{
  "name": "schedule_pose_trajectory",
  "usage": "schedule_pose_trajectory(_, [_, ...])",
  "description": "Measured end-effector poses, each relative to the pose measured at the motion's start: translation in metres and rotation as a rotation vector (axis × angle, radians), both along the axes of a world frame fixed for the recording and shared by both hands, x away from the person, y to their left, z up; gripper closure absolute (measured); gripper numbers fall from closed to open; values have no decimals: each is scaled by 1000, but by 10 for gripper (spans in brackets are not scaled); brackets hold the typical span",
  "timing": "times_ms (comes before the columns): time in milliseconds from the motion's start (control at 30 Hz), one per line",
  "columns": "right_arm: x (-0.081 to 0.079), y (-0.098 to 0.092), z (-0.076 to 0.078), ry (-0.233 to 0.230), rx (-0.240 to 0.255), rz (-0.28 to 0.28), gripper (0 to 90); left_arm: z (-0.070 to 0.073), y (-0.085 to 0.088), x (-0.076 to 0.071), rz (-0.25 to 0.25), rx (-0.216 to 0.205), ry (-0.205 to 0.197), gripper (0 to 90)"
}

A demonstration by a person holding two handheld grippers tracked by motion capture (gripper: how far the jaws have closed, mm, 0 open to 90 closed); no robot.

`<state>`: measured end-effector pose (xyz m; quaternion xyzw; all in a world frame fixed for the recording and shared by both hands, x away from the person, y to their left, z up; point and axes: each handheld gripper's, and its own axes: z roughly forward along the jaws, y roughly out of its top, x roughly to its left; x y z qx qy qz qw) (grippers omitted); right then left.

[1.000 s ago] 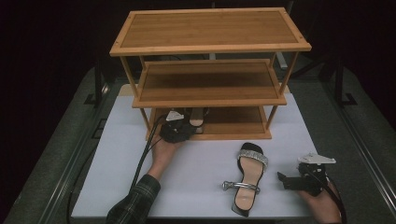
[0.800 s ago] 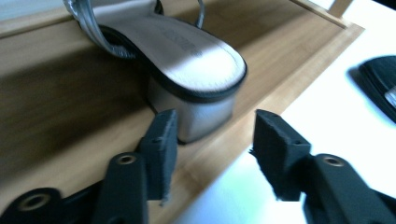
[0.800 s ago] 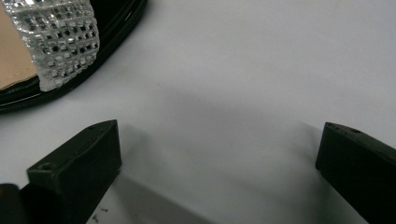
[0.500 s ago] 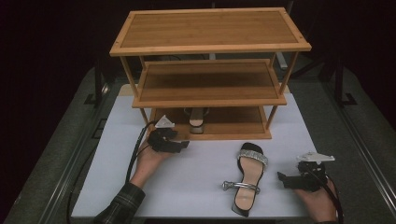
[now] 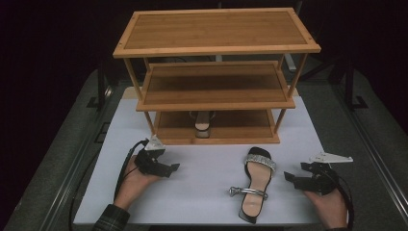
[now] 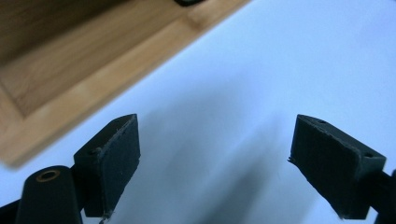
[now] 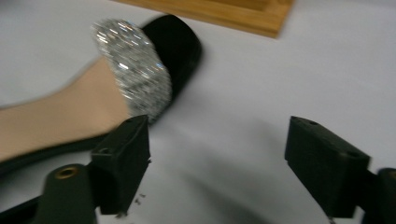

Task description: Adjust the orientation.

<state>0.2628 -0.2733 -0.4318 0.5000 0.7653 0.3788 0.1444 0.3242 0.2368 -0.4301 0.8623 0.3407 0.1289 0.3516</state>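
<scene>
A black sandal with a glittery silver strap lies on the white table, toe toward the wooden shoe rack. Its mate sits on the rack's bottom shelf. My left gripper rests on the table in front of the rack's left corner, well clear of both sandals. Its jaws have just been opening and stand wide with nothing between them. My right gripper is just right of the table sandal. Its jaws have just been closing a little, stay open and hold nothing; the sandal's strap lies left of them.
The rack has three bamboo shelves; the top and middle ones are bare. Its base edge shows in the left gripper view and the right gripper view. Dark floor rails run along both sides of the white table.
My left gripper has drawn back from the bottom shelf toward the near left, leaving the sandal on the shelf, and its jaws have spread. The right gripper has stayed put, jaws slightly narrower.
</scene>
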Motion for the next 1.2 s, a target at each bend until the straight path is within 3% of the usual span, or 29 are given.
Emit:
schedule_pose_trajectory(100, [3, 6, 3, 1, 57, 47, 321, -3, 9, -11, -1, 7, 10, 135])
schedule_pose_trajectory(300, [10, 22, 11, -20, 69, 115, 390, -12, 34, -30, 14, 11, 29, 133])
schedule_pose_trajectory(400, [17, 33, 16, -37, 74, 139, 409, -16, 44, -39, 24, 15, 23, 133])
schedule_pose_trajectory(567, [35, 52, 22, -51, 85, 194, 428, -20, 57, -48, 24, -17, -18, 133])
schedule_pose_trajectory(733, [52, 69, 20, -39, 74, 239, 446, -22, 57, -50, 22, 0, -40, 133])
schedule_pose_trajectory(900, [65, 83, 13, -11, 40, 287, 486, -22, 57, -50, 22, -3, -38, 132])
schedule_pose_trajectory(1200, [72, 92, 7, 22, -10, 320, 564, -22, 57, -50, 23, -6, -35, 132])
